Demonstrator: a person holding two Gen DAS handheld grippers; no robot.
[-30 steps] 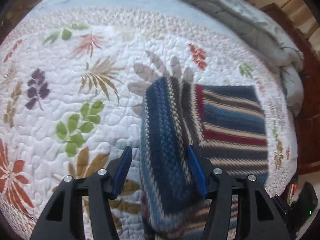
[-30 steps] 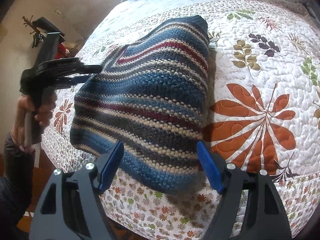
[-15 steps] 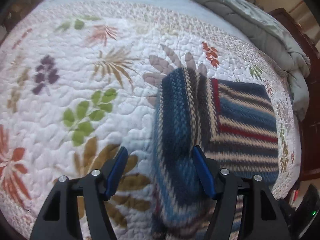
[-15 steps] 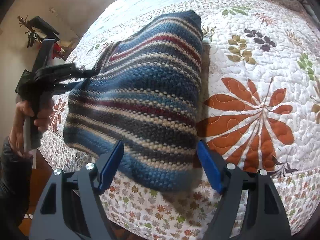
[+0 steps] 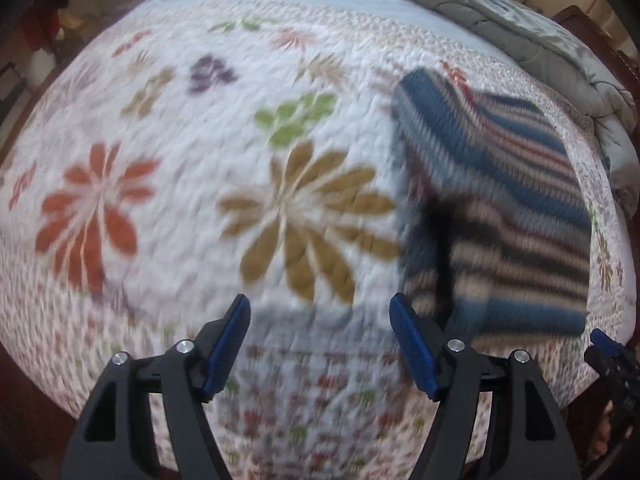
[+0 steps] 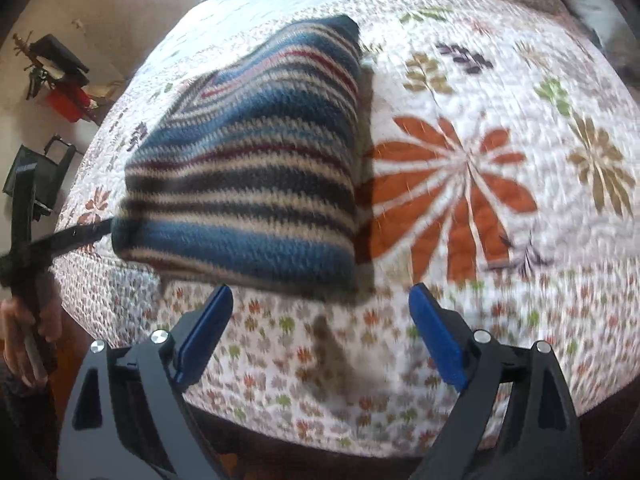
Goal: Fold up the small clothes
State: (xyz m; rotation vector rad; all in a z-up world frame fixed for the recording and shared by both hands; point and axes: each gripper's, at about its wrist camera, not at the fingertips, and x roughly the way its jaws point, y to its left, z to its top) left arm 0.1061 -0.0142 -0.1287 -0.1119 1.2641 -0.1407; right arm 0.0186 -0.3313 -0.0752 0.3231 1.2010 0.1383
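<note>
A folded striped knit garment (image 5: 504,208), blue, cream, dark and red, lies on the floral quilt near the bed's edge; it also shows in the right wrist view (image 6: 256,184). My left gripper (image 5: 320,340) is open and empty, to the left of the garment and back from it. My right gripper (image 6: 320,320) is open and empty, just short of the garment's near edge. In the right wrist view the left gripper's fingertips (image 6: 92,232) sit at the garment's left corner. Both views are blurred.
The quilt (image 5: 200,140) covers the bed, with a grey duvet (image 5: 520,28) bunched at the far side. The bed's edge drops off just in front of both grippers. A dark stand and red item (image 6: 60,76) are by the wall.
Both grippers have pulled back from the garment, which had lain between their open fingers. The left gripper has swung left, so the garment now sits to its right.
</note>
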